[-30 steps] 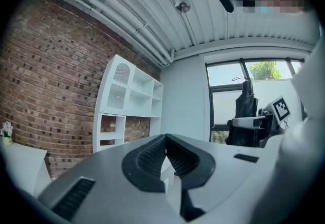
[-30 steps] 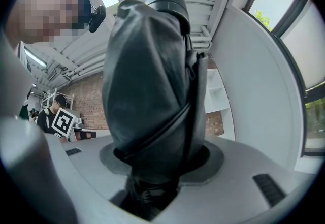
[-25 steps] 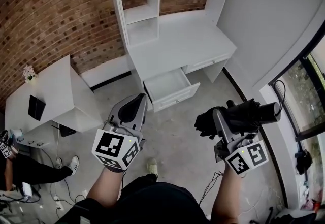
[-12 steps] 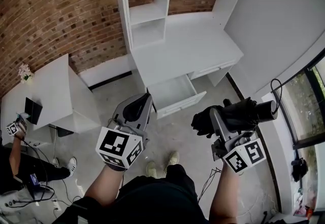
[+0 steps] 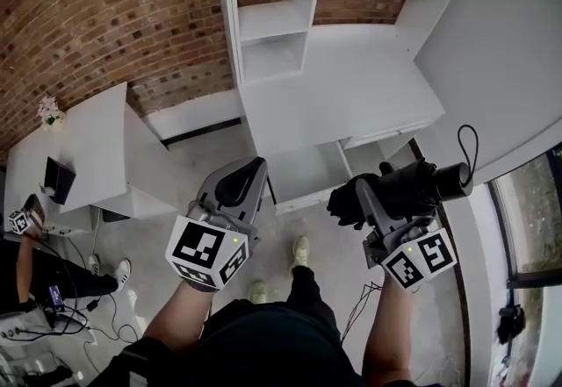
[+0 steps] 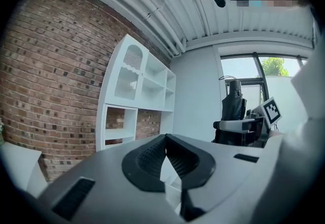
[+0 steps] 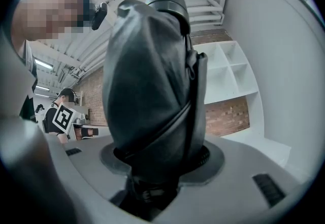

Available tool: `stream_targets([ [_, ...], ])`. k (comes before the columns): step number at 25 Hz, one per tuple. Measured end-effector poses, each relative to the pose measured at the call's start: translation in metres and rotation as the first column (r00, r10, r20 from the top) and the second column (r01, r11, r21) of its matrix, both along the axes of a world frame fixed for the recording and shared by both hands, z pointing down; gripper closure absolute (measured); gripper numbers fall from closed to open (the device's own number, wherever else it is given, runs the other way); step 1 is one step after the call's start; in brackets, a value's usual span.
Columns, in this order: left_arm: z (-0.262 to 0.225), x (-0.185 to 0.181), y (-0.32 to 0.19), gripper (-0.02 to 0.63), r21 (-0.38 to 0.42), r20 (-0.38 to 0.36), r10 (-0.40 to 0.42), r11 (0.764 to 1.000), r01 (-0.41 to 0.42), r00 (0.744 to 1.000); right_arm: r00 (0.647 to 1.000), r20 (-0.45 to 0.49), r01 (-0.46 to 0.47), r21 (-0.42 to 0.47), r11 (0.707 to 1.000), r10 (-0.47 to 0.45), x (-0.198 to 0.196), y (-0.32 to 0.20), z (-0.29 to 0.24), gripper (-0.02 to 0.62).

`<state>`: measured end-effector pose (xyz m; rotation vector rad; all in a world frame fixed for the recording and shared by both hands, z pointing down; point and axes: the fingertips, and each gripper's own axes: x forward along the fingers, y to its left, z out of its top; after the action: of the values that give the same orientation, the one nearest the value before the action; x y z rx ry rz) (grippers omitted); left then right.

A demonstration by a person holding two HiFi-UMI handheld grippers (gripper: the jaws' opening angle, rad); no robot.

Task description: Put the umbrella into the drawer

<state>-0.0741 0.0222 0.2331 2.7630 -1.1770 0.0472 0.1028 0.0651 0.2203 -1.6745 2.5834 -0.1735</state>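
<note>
While the folded black umbrella point(image 5: 413, 188) lies crosswise at centre right of the head view, the right gripper point(image 5: 379, 199) holds it through the bunched canopy, fingers clamped on the cloth. The left gripper point(image 5: 255, 168), at centre left, carries nothing, and its fingers point(image 6: 147, 159) are pressed together. The open drawer point(image 5: 307, 173) shows between the two, under the front edge of the white bench point(image 5: 351, 96). By its look the umbrella is light, with a stiff shaft under soft, slippery fabric that may shift. A firm hold around the shaft, through the canopy, should suit it best.
</note>
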Motion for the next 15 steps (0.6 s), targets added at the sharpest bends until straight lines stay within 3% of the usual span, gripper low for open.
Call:
stream_targets([
  [8,0.025,0.032,-0.068,0.6,-0.031,0.02,-0.094,0.995,0.095,0.995,0.977,-0.064,0.204,-0.039,0.978,-0.206,0.018,-0.088,0.033,0.388],
  [15,0.058,0.058,-0.117,0.6,-0.057,0.056,-0.174,0.983,0.177,0.983,0.881,-0.189,0.414,-0.136,0.9,-0.434,0.017,-0.141,0.096,0.388],
])
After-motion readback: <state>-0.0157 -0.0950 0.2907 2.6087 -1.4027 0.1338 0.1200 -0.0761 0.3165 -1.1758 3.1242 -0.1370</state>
